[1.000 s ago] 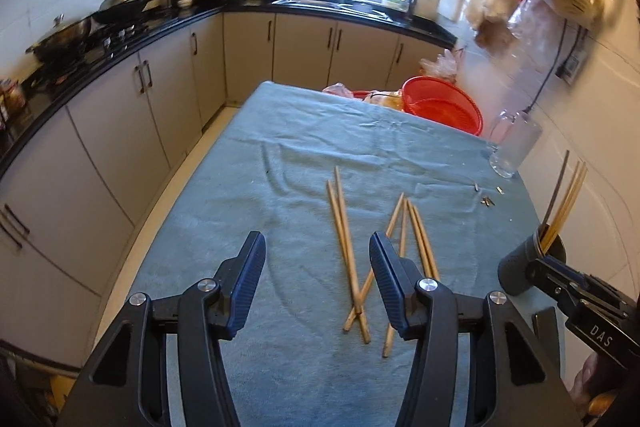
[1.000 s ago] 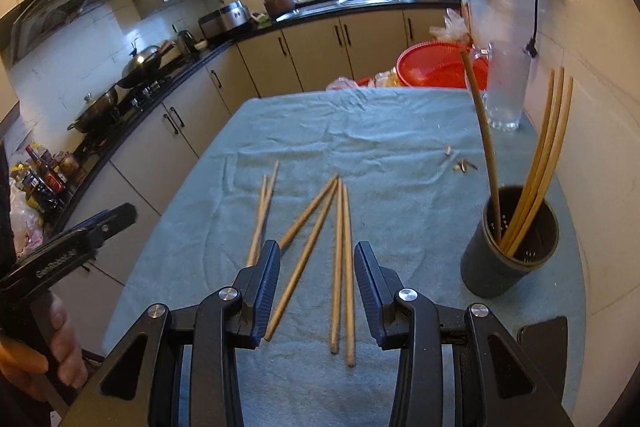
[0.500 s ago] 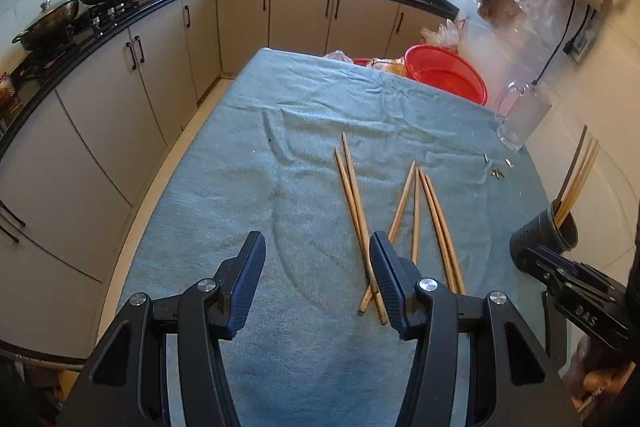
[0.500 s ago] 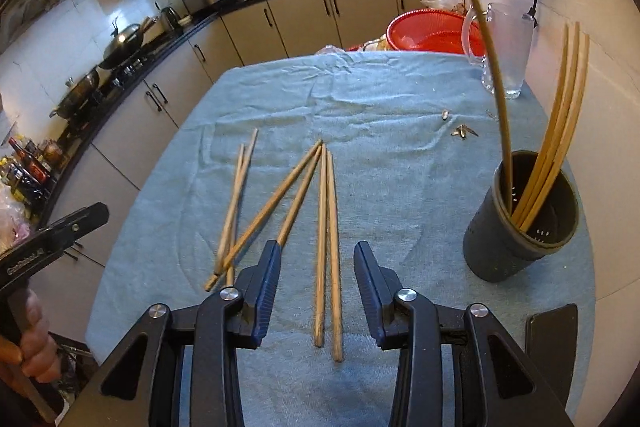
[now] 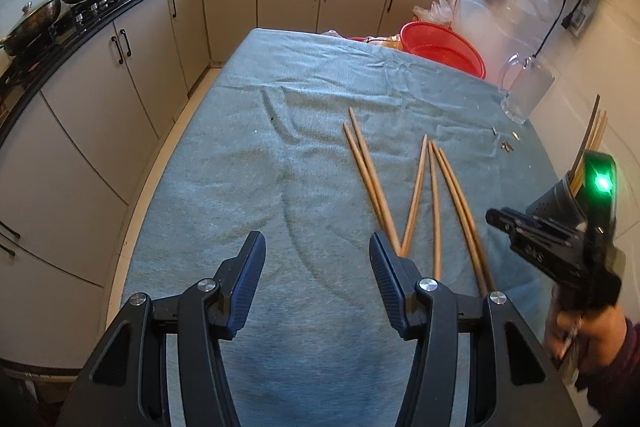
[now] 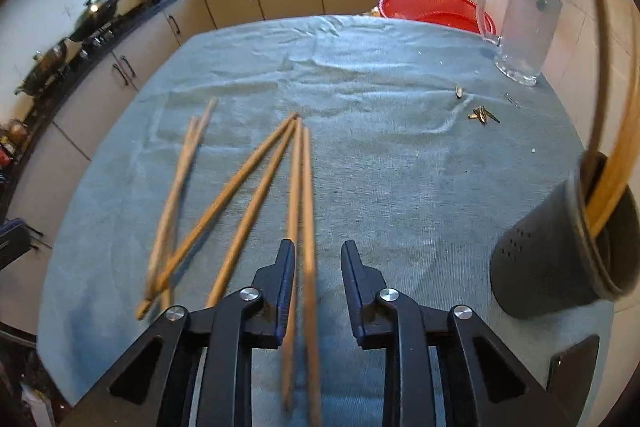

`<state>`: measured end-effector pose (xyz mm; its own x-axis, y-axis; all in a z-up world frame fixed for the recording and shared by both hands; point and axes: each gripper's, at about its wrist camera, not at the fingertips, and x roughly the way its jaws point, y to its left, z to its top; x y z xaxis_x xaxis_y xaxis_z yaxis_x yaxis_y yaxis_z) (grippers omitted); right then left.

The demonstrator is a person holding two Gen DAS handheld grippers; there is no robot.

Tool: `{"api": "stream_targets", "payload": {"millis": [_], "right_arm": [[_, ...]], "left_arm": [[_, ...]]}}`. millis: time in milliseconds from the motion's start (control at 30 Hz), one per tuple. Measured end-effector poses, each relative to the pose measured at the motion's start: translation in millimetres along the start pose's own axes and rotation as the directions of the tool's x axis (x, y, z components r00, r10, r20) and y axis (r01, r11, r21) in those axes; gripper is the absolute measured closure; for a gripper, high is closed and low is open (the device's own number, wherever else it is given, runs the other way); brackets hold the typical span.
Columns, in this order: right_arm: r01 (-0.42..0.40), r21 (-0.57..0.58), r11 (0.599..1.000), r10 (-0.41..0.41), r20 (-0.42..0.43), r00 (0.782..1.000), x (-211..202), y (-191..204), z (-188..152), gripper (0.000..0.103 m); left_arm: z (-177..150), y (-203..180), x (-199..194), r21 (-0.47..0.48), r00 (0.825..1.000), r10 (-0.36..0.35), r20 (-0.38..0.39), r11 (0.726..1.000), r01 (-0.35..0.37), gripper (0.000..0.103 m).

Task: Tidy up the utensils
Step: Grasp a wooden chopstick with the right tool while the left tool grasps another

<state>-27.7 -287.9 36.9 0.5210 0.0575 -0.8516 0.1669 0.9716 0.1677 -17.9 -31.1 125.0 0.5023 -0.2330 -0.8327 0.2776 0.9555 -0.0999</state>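
Several wooden chopsticks (image 5: 416, 187) lie loose on the blue-grey cloth, also in the right wrist view (image 6: 240, 187). A dark grey holder (image 6: 560, 259) with a few chopsticks upright in it stands at the right; the left wrist view (image 5: 556, 199) shows it behind the right gripper. My right gripper (image 6: 318, 255) is open and low over the near ends of the rightmost pair (image 6: 302, 211), which pass between its fingers. My left gripper (image 5: 316, 247) is open and empty above the cloth, left of the chopsticks.
A red basin (image 6: 432, 9) and a clear glass jug (image 6: 524, 35) stand at the far right of the table. Small bits (image 6: 484, 115) lie on the cloth near the jug. Kitchen cabinets and a stove line the left and far side.
Both grippers have moved forward and down toward the table. The right gripper has dropped over the rightmost pair of chopsticks, which now lie between its fingers. Both stay open.
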Motion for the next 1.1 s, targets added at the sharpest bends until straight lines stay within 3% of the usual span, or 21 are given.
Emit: {"api": "stream_targets", "payload": {"millis": [233, 600, 633, 767, 933, 1033, 1100], "right_arm": [[-0.003, 0.012, 1.000, 0.003, -0.042, 0.999, 28.1, -0.2, 7.2, 0.079], [0.031, -0.014, 0.999, -0.031, -0.049, 0.998, 53.5, 6.3, 28.8, 0.090], [0.036, -0.018, 0.999, -0.036, -0.049, 0.998, 55.8, 6.9, 32.4, 0.096], [0.023, 0.007, 1.000, -0.022, -0.044, 0.999, 54.8, 0.1, 36.6, 0.096], [0.037, 0.063, 0.997, -0.038, 0.012, 0.999, 21.5, -12.3, 27.6, 0.096], [0.039, 0.083, 0.996, -0.044, 0.054, 0.998, -3.9, -16.1, 20.1, 0.096], [0.038, 0.098, 0.995, -0.045, 0.078, 0.996, -19.6, -17.5, 14.5, 0.096]], "left_arm": [[-2.3, 15.3, 6.7, 0.020, 1.000, 0.004, -0.019, 1.000, -0.004, 0.050], [5.7, 19.8, 22.5, 0.056, 0.999, -0.005, -0.042, 0.998, 0.007, 0.050], [8.2, 17.3, 25.7, 0.066, 0.999, -0.011, -0.046, 0.998, 0.014, 0.050], [22.5, -2.2, 45.7, 0.107, 0.996, -0.051, -0.070, 0.993, 0.059, 0.050], [46.9, -40.9, 76.8, 0.163, 0.983, -0.137, -0.121, 0.974, 0.156, 0.050], [57.2, -68.6, 99.5, 0.223, 0.974, -0.166, -0.152, 0.955, 0.197, 0.052], [61.1, -83.6, 115.4, 0.254, 0.975, -0.145, -0.168, 0.949, 0.185, 0.055]]}}
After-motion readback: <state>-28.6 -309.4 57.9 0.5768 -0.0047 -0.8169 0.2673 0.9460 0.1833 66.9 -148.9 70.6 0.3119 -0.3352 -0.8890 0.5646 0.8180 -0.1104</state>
